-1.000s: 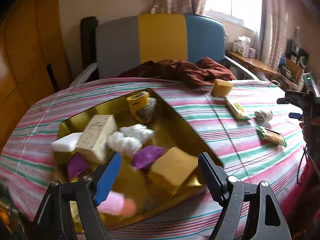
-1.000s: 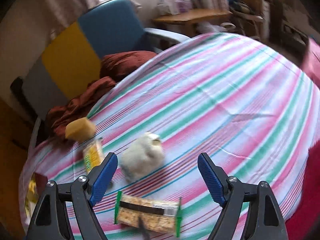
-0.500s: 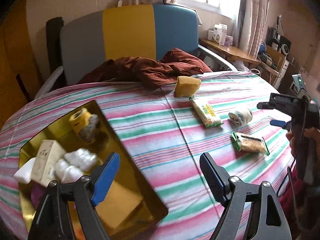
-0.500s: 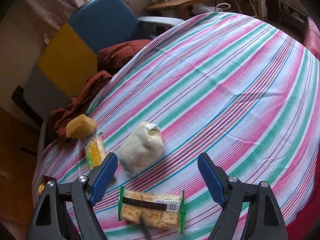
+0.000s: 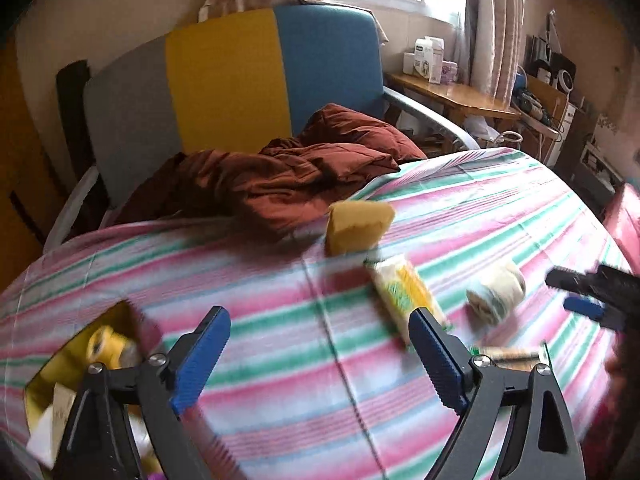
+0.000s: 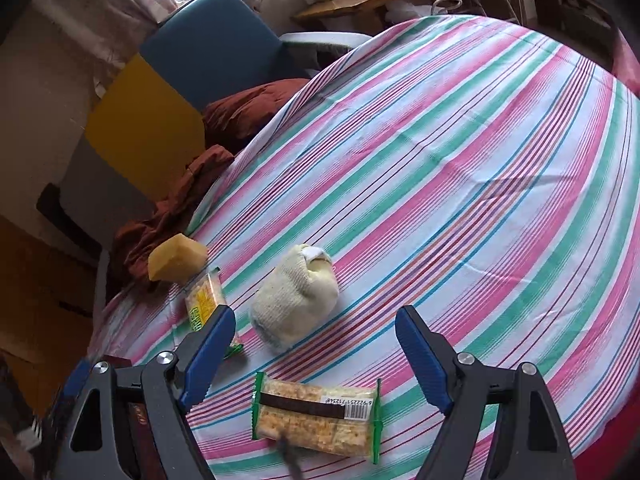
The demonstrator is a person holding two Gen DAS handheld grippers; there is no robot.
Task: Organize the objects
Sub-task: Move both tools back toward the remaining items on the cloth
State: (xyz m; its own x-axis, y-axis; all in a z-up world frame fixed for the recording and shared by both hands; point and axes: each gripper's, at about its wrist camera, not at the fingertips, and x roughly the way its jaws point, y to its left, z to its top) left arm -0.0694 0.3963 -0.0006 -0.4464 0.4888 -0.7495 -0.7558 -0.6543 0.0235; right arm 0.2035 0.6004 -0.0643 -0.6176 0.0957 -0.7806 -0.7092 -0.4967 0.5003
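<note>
In the left wrist view my left gripper (image 5: 320,360) hangs over the striped tablecloth (image 5: 280,280), jaws opening, nothing between them. Ahead lie a yellow sponge (image 5: 358,226), a yellow-green snack packet (image 5: 400,292), a cream knitted roll (image 5: 496,292) and a cracker packet (image 5: 508,356). The gold tray (image 5: 52,372), holding a yellow tape roll (image 5: 106,346), shows at the lower left. My right gripper (image 6: 316,360) stands open just above the cracker packet (image 6: 316,416). The knitted roll (image 6: 296,296), snack packet (image 6: 204,296) and sponge (image 6: 176,258) lie beyond it.
A chair with a grey, yellow and blue back (image 5: 228,80) stands behind the table, with a maroon cloth (image 5: 300,176) spilling onto the table edge. A wooden side table (image 5: 452,96) with boxes is at the back right. Bare striped cloth (image 6: 440,160) stretches to the right.
The left gripper has swung right, away from the gold tray, which slid to the lower left of its view; its jaws stand wider. The right gripper has barely moved.
</note>
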